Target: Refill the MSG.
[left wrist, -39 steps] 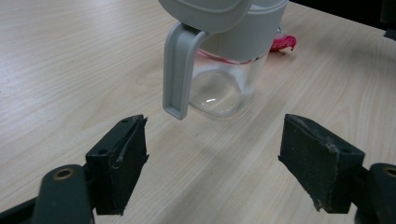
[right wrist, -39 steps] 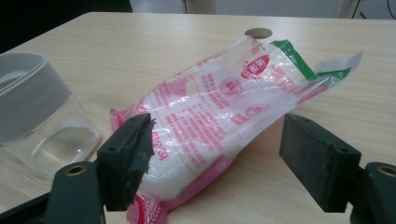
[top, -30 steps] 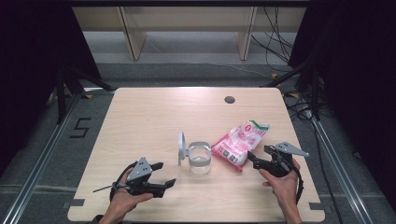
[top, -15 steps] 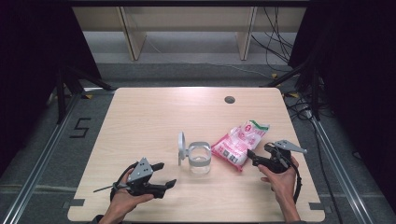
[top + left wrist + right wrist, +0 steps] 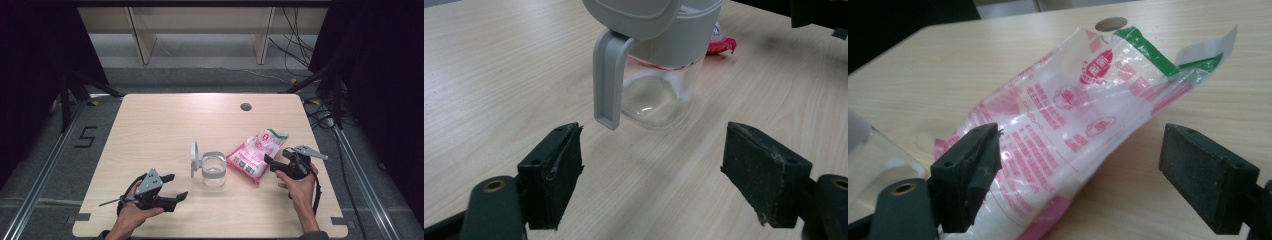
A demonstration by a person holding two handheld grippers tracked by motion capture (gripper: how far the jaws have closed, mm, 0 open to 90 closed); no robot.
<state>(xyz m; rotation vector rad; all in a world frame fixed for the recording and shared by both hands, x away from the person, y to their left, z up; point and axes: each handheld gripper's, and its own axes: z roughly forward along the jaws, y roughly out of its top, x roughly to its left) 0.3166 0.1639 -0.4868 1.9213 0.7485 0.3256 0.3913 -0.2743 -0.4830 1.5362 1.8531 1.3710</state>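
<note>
Pink-printed plastic bag [image 5: 256, 154] lies at ten o'clock of the right hand-held gripper [image 5: 270, 162], probably just short of its spread jaws, long axis toward one o'clock. Left hand-held gripper [image 5: 176, 187], also agape, sits farther, facing the glass jar [image 5: 214, 171].

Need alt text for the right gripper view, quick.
A pink and clear plastic bag of white grains lies on a wooden table, straight ahead of the open right gripper, not yet grasped. A clear jar's edge shows at far left.

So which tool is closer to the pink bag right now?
The right. The right tool sits at the pink bag's near edge, jaws open toward it; the left tool is beyond the clear jar.
</note>
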